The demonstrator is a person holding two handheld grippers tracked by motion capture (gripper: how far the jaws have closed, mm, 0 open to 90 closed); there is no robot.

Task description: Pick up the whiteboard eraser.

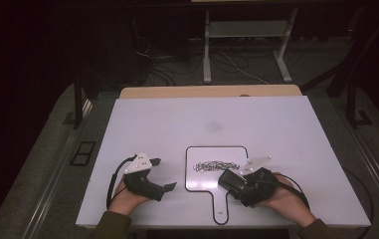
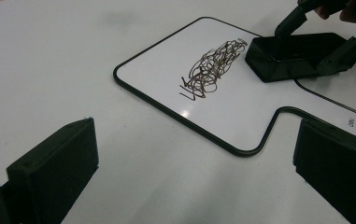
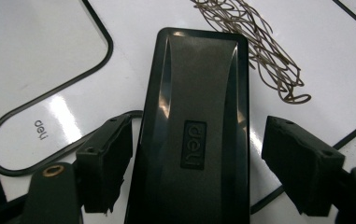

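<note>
On the left, the left gripper (image 1: 163, 188) is resting low on the white table (image 1: 152, 119), held by the person's left hand (image 1: 127, 198). Its jaws are standing wide apart with nothing between them; in the left gripper view only bare table is lying between the two black jaws. It is pointing toward the small whiteboard (image 2: 166, 70), which is lying just beside it, to its right.

In the middle, the whiteboard is lying flat near the front edge of the table, and its handle (image 1: 220, 206) is pointing back toward the person. A dark scribble (image 1: 216, 166) is running across the board, with its long axis going left to right.

On the right, the right gripper (image 1: 229, 181) is reaching over the right part of the board. A black eraser (image 3: 196, 135) is lying between its jaws, with its long axis along the gripper's own direction. The jaws are spread on both sides of the eraser, and small gaps are showing, so I judge it is not pinched yet. The far end of the eraser is just beside the right end of the scribble, so the right hand (image 1: 289, 201) is the nearer one for wiping, and the move would be going leftward along the scribble. Much open table is lying behind and on both sides.
</note>
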